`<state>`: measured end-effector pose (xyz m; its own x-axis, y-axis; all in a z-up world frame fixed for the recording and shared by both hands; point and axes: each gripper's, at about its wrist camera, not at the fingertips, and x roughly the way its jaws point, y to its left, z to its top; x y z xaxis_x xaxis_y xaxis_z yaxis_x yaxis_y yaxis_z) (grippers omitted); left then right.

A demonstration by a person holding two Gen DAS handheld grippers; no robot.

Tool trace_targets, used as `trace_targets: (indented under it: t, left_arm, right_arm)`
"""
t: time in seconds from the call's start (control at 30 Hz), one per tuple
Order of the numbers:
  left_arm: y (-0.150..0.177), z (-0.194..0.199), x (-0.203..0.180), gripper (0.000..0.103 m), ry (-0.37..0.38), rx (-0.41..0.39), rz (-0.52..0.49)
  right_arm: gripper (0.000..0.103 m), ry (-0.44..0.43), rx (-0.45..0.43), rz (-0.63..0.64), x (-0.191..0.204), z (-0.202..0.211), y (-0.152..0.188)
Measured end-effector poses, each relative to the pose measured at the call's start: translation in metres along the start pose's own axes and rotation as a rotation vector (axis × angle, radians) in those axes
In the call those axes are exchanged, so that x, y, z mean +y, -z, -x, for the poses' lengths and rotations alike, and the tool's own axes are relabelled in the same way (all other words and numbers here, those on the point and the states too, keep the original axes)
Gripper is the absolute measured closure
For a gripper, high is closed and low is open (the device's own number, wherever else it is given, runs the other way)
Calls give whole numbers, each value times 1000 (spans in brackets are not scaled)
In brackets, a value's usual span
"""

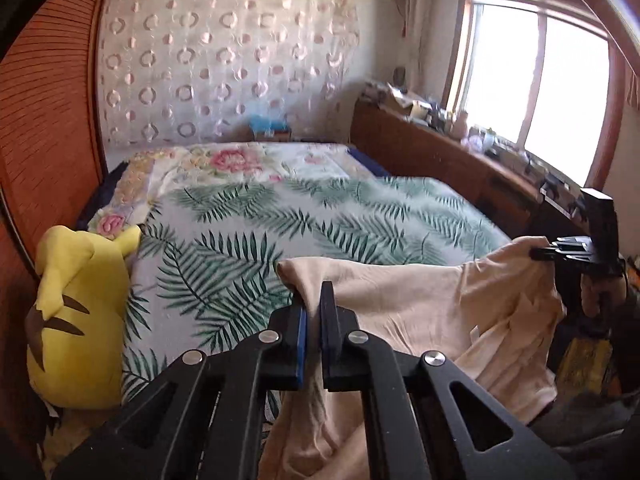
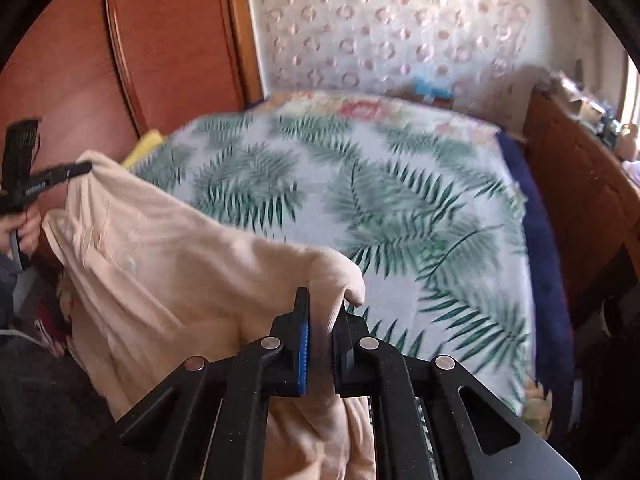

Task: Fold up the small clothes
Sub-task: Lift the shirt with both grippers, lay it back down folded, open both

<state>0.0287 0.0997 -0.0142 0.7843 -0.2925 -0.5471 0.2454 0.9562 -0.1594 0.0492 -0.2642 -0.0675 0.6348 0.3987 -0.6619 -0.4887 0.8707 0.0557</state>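
A pale peach garment (image 1: 440, 304) hangs between both grippers above the near edge of the bed. My left gripper (image 1: 314, 300) is shut on one upper corner of it, cloth pinched between the blue pads. The right gripper (image 1: 538, 254) shows at the far right of the left wrist view, clamped on the other corner. In the right wrist view my right gripper (image 2: 322, 312) is shut on the peach garment (image 2: 168, 272), and the left gripper (image 2: 82, 168) grips the far corner at the left. The lower part of the cloth drops out of sight below the fingers.
A bed with a palm-leaf cover (image 1: 320, 220) fills the middle. A yellow plush toy (image 1: 76, 312) lies at its left edge by a red-brown wooden panel (image 1: 48, 120). A wooden ledge (image 1: 440, 148) with clutter runs along the right under a window (image 1: 532, 80).
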Motion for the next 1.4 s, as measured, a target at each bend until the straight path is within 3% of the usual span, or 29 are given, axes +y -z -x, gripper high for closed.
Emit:
trace_targets:
  t: [0.37,0.53,0.87,1.17,1.27,1.4]
  left_arm:
    - [-66,94,-13,97,-2,-280,-31]
    - [-93,133,-18,97,-10,-395,-46]
    - [-123,192,-23,97,-6,-549,-75]
    - [-159,208,-24,97,-53,-625,-118]
    - [-170,185,-17,97,-87,-604,-116]
    - [-179,124,3,97,-135,-526,-93]
  right_arm:
    - [95,55,-333,53,22,138,-47]
    - [95,90,-433,116,34,191,-70]
    - [95,152,-579,208,63,265,-92]
    - [95,206,-655,272,74,281,-105]
    - [95,231,-637,286,69,256,-113]
    - [95,251,-565,280,58,216,-121]
